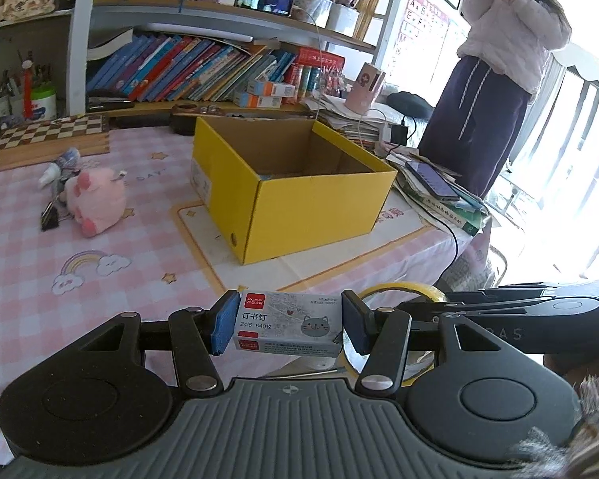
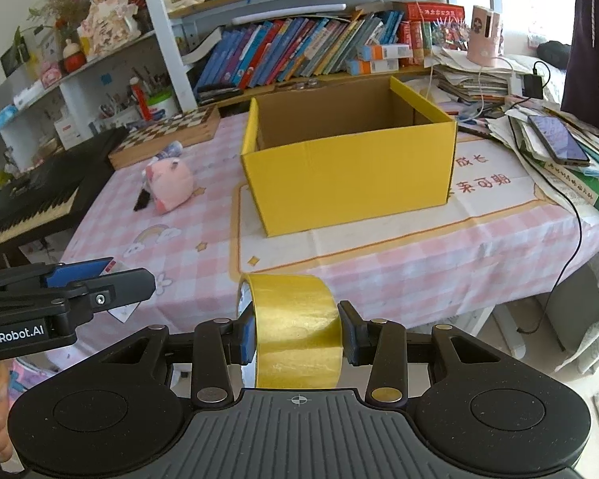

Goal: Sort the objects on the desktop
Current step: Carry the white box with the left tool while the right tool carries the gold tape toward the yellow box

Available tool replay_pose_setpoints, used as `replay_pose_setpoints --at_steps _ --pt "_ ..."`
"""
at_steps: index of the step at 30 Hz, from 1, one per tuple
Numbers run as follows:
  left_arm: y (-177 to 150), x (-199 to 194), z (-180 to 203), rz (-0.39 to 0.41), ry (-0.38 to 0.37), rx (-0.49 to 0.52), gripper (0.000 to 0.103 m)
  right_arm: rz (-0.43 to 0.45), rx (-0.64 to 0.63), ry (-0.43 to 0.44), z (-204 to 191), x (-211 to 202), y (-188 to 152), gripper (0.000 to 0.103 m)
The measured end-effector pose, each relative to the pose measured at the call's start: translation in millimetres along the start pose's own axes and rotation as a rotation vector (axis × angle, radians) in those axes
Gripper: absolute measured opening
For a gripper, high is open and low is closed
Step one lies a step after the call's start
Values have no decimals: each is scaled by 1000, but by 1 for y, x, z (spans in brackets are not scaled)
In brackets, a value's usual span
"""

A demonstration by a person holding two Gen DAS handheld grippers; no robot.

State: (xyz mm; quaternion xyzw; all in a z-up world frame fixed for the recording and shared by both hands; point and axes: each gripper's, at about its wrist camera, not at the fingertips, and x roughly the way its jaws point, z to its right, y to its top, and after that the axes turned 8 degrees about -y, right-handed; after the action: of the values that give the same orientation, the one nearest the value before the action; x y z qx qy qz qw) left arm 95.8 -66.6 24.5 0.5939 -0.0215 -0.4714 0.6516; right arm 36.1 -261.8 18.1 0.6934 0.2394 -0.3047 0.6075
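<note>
Yellow tape roll [image 2: 295,331] sits clamped in your right gripper [image 2: 298,333] while your left gripper [image 1: 287,325] pinches the staple box [image 1: 287,325], both short of the open yellow carton [image 1: 291,183].

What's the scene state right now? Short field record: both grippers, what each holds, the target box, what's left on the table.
left gripper: jaws shut on the small grey cardboard staple box with a cat picture, held above the table's near edge
right gripper: jaws shut on the roll of yellow-brown packing tape, gripped across its width
target: open yellow cardboard box, standing on the pink checked tablecloth; the interior that shows looks empty
left on table: pink plush toy, black binder clip beside it
bystander: person in a white jacket behind the table
</note>
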Motion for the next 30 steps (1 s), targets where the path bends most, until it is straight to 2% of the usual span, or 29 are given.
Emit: replay_pose_setpoints --at_steps 9,16,22,30 --pt "14 39 18 -18 -3 -10 52 -24 -1 4 36 20 18 40" --pt "29 67 36 0 -12 5 52 -19 3 11 65 32 36 40" --pt "53 85 49 43 2 21 52 32 3 42 87 36 65 40" --pt "94 108 55 145 43 20 52 144 -49 101 101 38 120 40"
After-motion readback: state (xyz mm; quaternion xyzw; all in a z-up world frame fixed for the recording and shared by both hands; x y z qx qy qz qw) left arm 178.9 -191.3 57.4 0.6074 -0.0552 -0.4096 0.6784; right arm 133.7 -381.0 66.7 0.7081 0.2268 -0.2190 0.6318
